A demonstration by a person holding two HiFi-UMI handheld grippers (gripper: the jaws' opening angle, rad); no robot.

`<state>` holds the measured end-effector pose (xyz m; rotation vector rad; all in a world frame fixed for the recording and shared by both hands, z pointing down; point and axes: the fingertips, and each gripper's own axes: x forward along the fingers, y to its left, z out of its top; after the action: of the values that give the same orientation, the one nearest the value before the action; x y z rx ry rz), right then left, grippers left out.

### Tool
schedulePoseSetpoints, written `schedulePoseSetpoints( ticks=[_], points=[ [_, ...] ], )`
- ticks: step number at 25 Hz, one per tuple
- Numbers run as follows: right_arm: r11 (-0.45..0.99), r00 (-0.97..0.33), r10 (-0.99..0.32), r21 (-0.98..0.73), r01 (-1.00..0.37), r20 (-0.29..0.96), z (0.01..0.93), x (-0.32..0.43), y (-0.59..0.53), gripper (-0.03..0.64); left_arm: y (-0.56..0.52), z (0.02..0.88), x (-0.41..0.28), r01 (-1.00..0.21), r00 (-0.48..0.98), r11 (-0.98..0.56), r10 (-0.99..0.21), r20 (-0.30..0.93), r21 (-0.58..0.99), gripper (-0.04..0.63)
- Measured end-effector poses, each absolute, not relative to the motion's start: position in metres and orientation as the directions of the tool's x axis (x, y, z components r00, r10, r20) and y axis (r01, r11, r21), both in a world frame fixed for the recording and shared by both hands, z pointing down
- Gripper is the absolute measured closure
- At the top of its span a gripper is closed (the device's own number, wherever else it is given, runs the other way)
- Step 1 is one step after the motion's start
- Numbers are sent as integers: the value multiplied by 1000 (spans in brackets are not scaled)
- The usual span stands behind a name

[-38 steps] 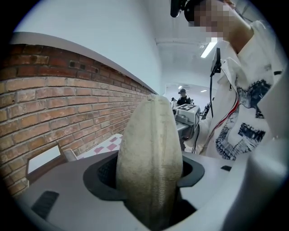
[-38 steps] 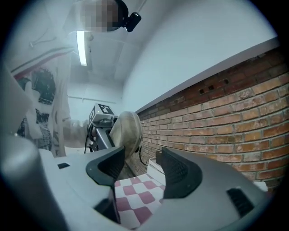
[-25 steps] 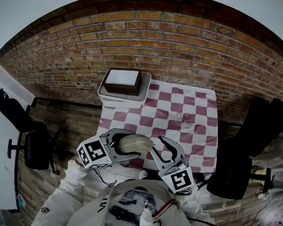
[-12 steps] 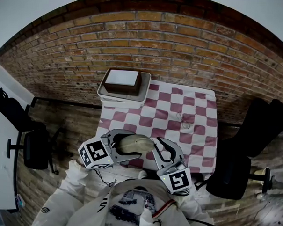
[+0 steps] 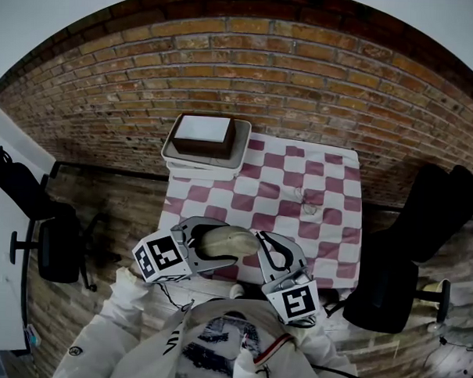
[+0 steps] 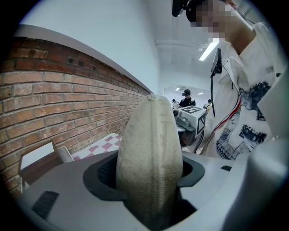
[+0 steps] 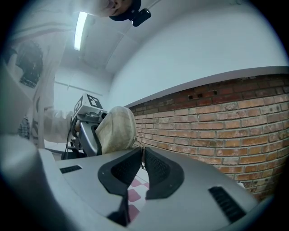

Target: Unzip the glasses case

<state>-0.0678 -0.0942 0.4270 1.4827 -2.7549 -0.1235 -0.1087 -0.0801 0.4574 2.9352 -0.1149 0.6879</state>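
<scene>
Red-and-white checked-cloth worktop (image 5: 300, 167) against the brick wall (image 5: 250, 59). Far left corner: brown rectangular box (image 5: 203, 149) in a shallow white tray (image 5: 243, 149). Beige fabric glasses case (image 6: 149, 149) hangs over the near edge, clamped in the left gripper (image 5: 222, 242) jaws. Right gripper (image 5: 259, 238) is just right of it, jaws just closing on a thin zip pull (image 7: 142, 152). Black office chair (image 5: 58, 243) left of the worktop, dark chair (image 5: 410, 254) right.

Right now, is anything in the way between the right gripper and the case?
Nothing visible. The right gripper has just been closing right at the case's end, on a thin tab, likely the zip pull. The left gripper holds the case.
</scene>
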Motion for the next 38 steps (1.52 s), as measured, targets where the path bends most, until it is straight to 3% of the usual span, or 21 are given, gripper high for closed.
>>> schedulePoseSetpoints(
  ticks=[8, 12, 25, 38],
  points=[
    [538, -540, -842, 108, -836, 6, 435, -70, -94, 598, -79, 464, -111, -108, 893, -988, -48, 448, 110, 298],
    [524, -524, -850, 206, -826, 61, 439, -69, -94, 601, -81, 465, -112, -125, 892, -986, -65, 448, 107, 296],
    [386, -337, -923, 468, -795, 188, 461, -52, -105, 601, -85, 491, -106, -215, 832, -971, -125, 541, 107, 298],
    [368, -270, -930, 594, -716, 251, 477, -44, -106, 603, -87, 511, -100, -264, 775, -962, -170, 609, 68, 301]
  ],
)
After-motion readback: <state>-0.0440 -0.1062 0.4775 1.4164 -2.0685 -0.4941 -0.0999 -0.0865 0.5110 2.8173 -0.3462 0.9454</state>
